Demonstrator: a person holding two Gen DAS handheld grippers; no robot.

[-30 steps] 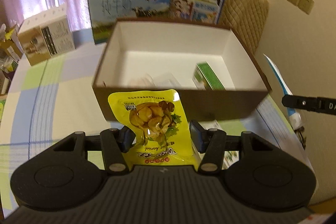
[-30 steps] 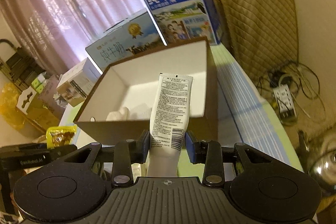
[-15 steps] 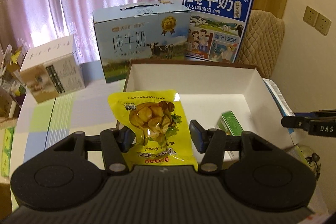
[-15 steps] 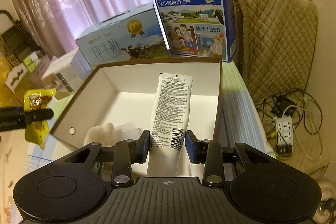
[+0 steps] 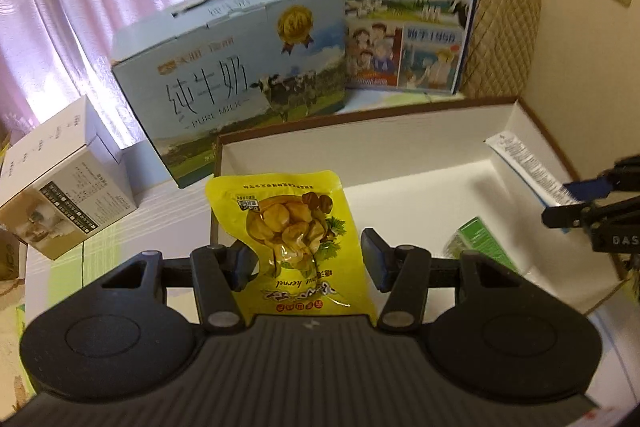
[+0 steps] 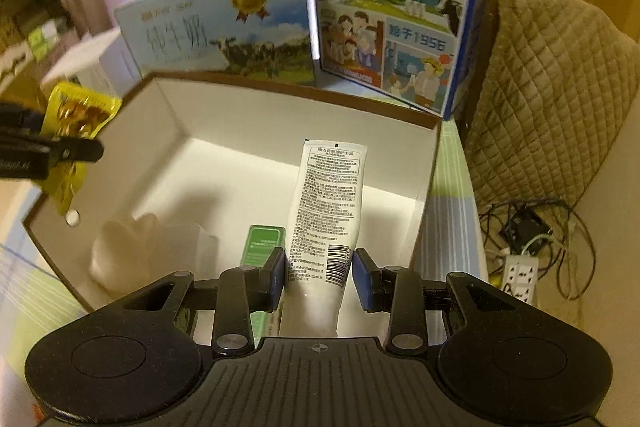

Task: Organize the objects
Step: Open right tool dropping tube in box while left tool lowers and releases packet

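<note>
1. The left gripper (image 5: 308, 259) holds a yellow snack pouch (image 5: 294, 239); its fingers (image 5: 244, 261) pinch the pouch at its two sides, above the left edge of the open box (image 5: 520, 131).
2. The right gripper (image 6: 320, 273) holds a white tube (image 6: 326, 215); its fingers (image 6: 276, 275) press on the lower part of the tube, over the inside of the box.
3. On the white floor of the box lie a small green carton (image 6: 262, 245) and a pale crumpled thing (image 6: 120, 251); what it is I cannot tell.
4. Behind the box stand a light blue milk carton (image 5: 236, 75) and a dark blue milk carton (image 5: 400, 15).
5. A white carton (image 5: 68, 183) stands on the table (image 5: 168, 211), left of the box.
</note>
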